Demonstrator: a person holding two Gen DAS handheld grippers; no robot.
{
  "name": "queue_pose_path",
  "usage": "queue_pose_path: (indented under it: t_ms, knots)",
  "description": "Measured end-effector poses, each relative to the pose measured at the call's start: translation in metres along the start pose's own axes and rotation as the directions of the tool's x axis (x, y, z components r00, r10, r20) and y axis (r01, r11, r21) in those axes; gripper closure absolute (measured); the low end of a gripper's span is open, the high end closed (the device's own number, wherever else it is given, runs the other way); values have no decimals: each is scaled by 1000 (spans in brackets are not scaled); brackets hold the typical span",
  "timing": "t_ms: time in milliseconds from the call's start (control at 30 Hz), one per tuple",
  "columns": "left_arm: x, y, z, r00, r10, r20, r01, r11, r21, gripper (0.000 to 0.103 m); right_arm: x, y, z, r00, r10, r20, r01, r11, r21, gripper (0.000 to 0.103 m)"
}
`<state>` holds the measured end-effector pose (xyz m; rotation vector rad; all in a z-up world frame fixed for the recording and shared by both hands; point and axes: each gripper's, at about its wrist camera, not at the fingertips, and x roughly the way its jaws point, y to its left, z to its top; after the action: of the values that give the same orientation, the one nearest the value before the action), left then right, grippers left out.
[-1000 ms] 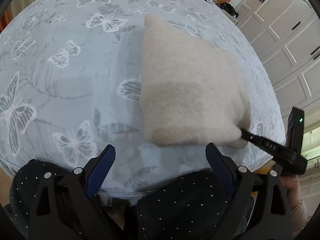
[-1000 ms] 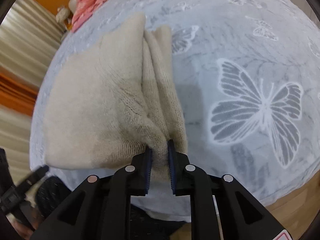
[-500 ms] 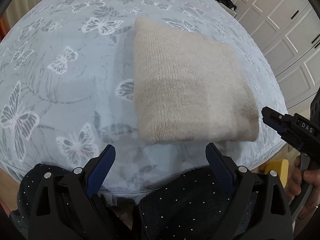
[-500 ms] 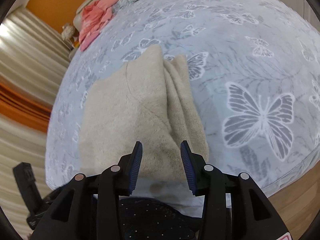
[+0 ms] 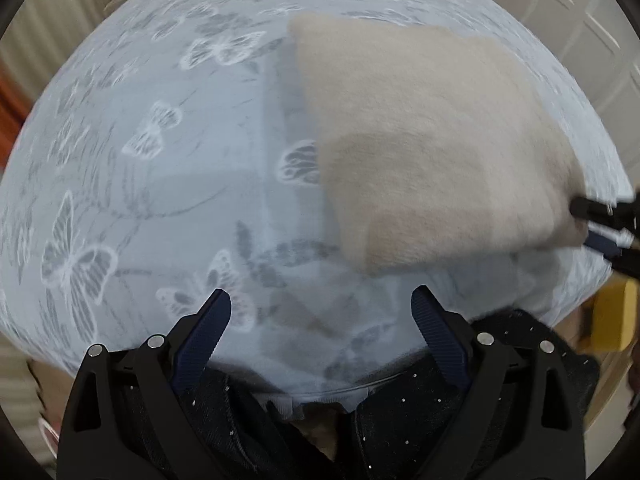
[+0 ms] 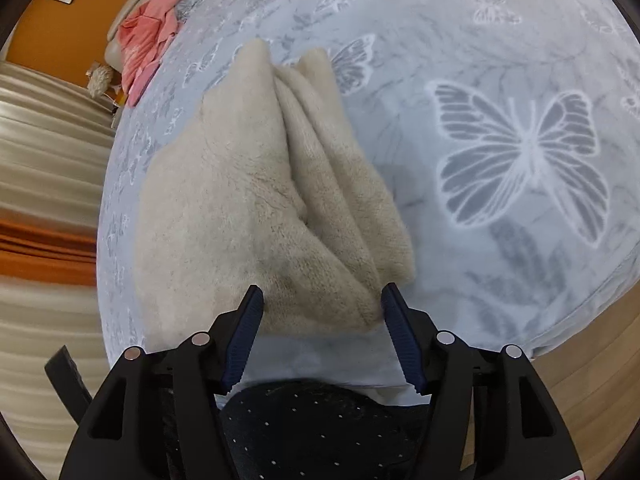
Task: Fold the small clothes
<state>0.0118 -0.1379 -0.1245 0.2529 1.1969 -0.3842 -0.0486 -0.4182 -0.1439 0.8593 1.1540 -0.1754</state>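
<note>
Beige knit garment (image 6: pixel 248 200), folded; near corner lies between the spread right gripper (image 6: pixel 322 332) fingers. Left gripper (image 5: pixel 320 320) likewise spread, empty, farther off.

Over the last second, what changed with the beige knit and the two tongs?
The right tongs let go of the folded beige knit's near corner and now stand open around it. The left tongs stayed open and empty; the knit stayed folded on the butterfly bedspread.

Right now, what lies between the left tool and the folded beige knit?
Only bare butterfly-print bedcover: the left wrist view shows the open left tool short of the folded beige knit, nothing between.
</note>
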Motion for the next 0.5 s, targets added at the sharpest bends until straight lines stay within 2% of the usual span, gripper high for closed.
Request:
queue_pose_path:
  t_ms: [33,67,100,133,200,267,333,400,467,500]
  knots:
    - [1,-4,0,1000,9,11,-9,1000,24,14,1,3,1,1000,6,-1,-6,1000,-7,52]
    - [1,-8,1,999,15,39,-17,999,47,14,0,9,2,999,37,3,-37,999,-23,86]
    - [0,-9,4,998,9,58,-12,999,52,17,-2,14,4,998,67,3,-67,997,-30,89]
    - [-5,-8,9,995,-21,94,16,998,52,27,-7,19,6,997,76,19,-75,996,-39,90]
    - [-10,-5,19,991,-39,124,33,998,48,42,-34,37,13,988,114,102,-104,990,-98,92]
    - [-14,3,29,989,-12,148,11,1000,7,43,-59,45,19,977,138,159,-118,985,-127,92]
    - [-11,11,33,991,2,131,3,999,-38,43,-65,43,22,980,87,177,-56,983,-172,93]
    - [3,16,30,998,-6,68,11,997,-73,40,-41,27,21,992,-7,127,29,985,-172,93]
    - [16,9,23,1000,-26,0,26,999,-45,39,4,-2,16,997,-83,7,83,987,-141,92]
    - [17,7,19,1000,-21,-1,21,999,-34,39,13,-10,11,998,-67,-10,65,991,-114,92]
